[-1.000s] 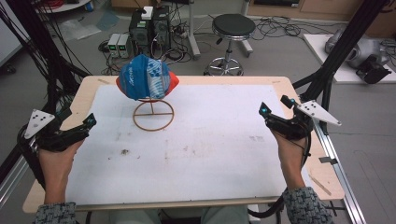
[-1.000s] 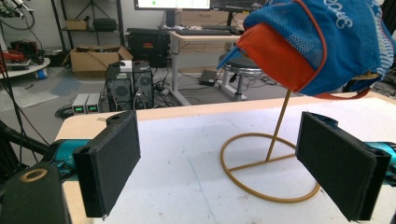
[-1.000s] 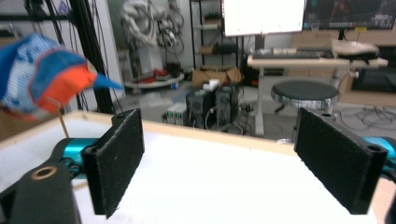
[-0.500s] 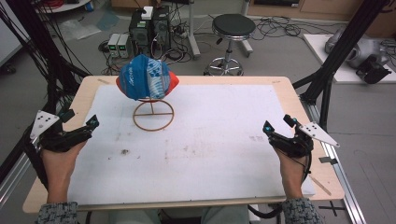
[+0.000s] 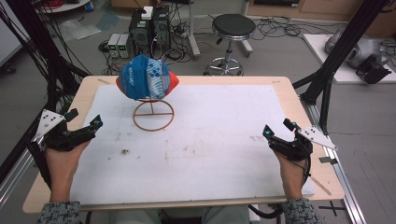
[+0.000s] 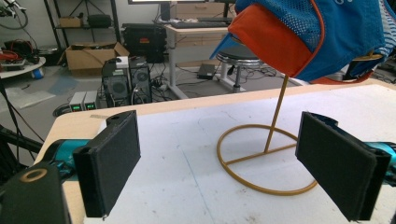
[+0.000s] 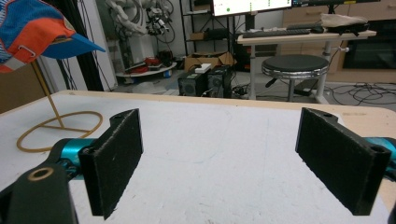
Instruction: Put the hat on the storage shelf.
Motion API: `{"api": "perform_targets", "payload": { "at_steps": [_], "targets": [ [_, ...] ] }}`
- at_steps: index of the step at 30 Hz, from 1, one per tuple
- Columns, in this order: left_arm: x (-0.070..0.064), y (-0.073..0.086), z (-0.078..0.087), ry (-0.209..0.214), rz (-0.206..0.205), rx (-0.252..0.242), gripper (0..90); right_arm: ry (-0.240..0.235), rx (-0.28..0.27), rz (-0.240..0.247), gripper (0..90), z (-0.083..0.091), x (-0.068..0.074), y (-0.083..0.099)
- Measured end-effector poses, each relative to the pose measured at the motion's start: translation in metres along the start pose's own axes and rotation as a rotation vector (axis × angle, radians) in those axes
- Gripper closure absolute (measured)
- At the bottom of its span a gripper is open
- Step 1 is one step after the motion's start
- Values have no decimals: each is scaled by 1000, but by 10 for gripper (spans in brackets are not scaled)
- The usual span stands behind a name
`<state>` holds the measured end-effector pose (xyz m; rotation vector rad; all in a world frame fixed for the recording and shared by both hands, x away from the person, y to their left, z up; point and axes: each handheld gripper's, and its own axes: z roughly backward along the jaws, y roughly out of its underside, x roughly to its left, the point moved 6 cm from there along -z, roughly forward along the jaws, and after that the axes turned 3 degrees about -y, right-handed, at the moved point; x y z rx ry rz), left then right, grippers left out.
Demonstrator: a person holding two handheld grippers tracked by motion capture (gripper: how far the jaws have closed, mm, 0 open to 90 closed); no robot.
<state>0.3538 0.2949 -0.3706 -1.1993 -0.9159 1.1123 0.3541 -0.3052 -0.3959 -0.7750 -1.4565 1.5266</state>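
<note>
Left gripper (image 5: 84,122) lower left of high view, jaws spread wide, empty; blue-and-orange fabric cap (image 5: 147,77) perched on gold wire ring-base stand (image 5: 153,115) upper left of centre, well apart; right gripper (image 5: 279,129) lower right, jaws wide, empty

I am finding nothing I can read here. The blue part of the cap (image 5: 145,79) on its wire stand is carrying some white lettering, seen from the high view, but it is too small and blurred for me to make out a single letter. The monitor (image 7: 252,5) far behind the worktop, seen from my right gripper view, is showing a bright screen with tiny dark marks, and those are staying unreadable too.
</note>
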Motion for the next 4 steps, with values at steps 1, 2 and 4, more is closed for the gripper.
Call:
{"api": "perform_targets", "payload": {
  "at_steps": [1, 2, 4],
  "targets": [
    [0, 0, 0, 0, 0, 1, 141, 1, 0, 1, 141, 0, 0, 0],
    [0, 0, 0, -1, 0, 0, 141, 0, -1, 2, 141, 0, 0, 0],
    [1, 0, 1, -1, 1, 3, 141, 1, 0, 2, 141, 0, -1, 1]
  ]
}}
